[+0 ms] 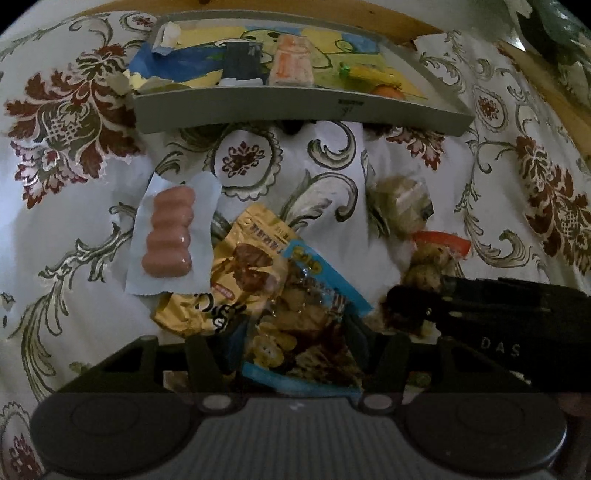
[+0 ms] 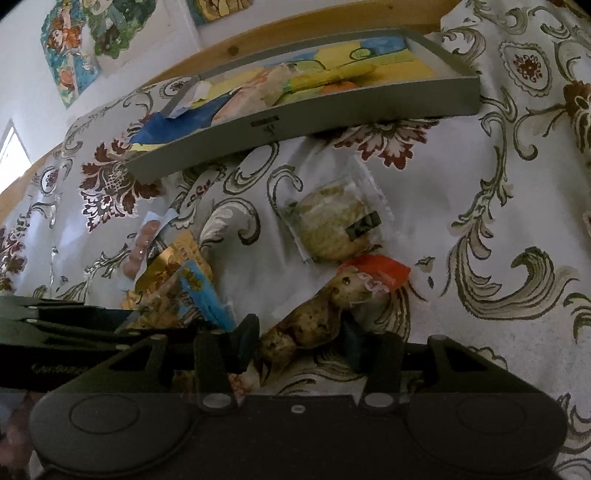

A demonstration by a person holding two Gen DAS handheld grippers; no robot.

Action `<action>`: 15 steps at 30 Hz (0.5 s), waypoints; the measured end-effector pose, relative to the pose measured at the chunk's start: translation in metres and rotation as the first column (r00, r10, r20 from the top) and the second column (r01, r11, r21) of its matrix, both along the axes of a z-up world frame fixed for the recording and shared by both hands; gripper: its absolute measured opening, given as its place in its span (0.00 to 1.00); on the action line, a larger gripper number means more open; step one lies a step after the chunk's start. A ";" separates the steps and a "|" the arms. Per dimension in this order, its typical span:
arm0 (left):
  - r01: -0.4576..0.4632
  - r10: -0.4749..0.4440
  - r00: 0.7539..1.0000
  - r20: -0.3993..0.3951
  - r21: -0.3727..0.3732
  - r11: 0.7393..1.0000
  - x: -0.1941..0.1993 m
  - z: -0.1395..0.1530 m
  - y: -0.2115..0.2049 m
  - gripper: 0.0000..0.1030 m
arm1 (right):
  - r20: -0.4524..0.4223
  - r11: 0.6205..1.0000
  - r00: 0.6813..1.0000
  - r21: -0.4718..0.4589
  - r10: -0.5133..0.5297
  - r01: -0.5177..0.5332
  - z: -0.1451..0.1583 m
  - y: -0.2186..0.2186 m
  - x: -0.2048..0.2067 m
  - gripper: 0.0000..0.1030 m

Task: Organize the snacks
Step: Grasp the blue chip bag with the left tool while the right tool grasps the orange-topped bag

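My left gripper (image 1: 295,343) is shut on a blue-edged bag of brown snacks (image 1: 310,310) that lies on a gold bag (image 1: 236,266). A clear pack of pink sausages (image 1: 170,236) rests to their left. In the right wrist view my right gripper (image 2: 301,345) is shut on a clear packet of brown lumps with a red top (image 2: 314,321). A wrapped round cake (image 2: 332,225) lies just beyond it. The grey tray (image 1: 295,110) stands further back and holds several snack packs. The right gripper's dark body (image 1: 480,314) reaches in from the right in the left wrist view.
Everything sits on a white cloth with red and green floral print (image 2: 480,184). A wooden edge (image 2: 295,26) runs behind the tray, with pictures on the wall (image 2: 70,55) above it. The tray's floor is lined with torn coloured paper (image 1: 177,62).
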State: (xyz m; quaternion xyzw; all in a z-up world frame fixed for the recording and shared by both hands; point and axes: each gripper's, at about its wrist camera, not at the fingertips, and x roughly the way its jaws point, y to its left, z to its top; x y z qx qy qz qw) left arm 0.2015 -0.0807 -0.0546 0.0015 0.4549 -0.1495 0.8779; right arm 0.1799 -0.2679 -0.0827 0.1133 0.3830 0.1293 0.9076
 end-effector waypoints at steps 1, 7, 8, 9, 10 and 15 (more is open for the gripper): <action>-0.003 0.003 1.000 -0.001 -0.003 1.000 0.000 0.000 0.001 0.56 | -0.001 1.000 1.000 0.003 0.001 -0.001 0.001 0.000 -0.002 0.46; 0.000 0.000 1.000 -0.005 -0.012 1.000 -0.004 0.005 0.002 0.47 | -0.009 0.999 1.000 0.036 -0.016 0.016 0.006 -0.004 -0.013 0.38; 0.000 0.000 1.000 -0.002 -0.013 1.000 -0.005 0.005 0.002 0.42 | -0.008 0.999 1.000 0.041 -0.017 0.017 0.006 -0.005 -0.015 0.38; 0.002 -0.002 1.000 0.002 -0.011 1.000 -0.006 0.007 0.002 0.38 | -0.009 0.999 1.000 0.047 -0.017 0.018 0.007 -0.006 -0.017 0.37; 0.005 -0.005 1.000 0.003 -0.013 1.000 -0.007 0.008 0.001 0.36 | -0.010 0.998 1.000 0.056 -0.018 0.019 0.007 -0.006 -0.020 0.37; 0.006 -0.006 1.000 0.000 -0.031 1.000 -0.013 0.012 0.003 0.27 | -0.010 0.997 1.000 0.080 -0.019 0.020 0.010 -0.008 -0.030 0.35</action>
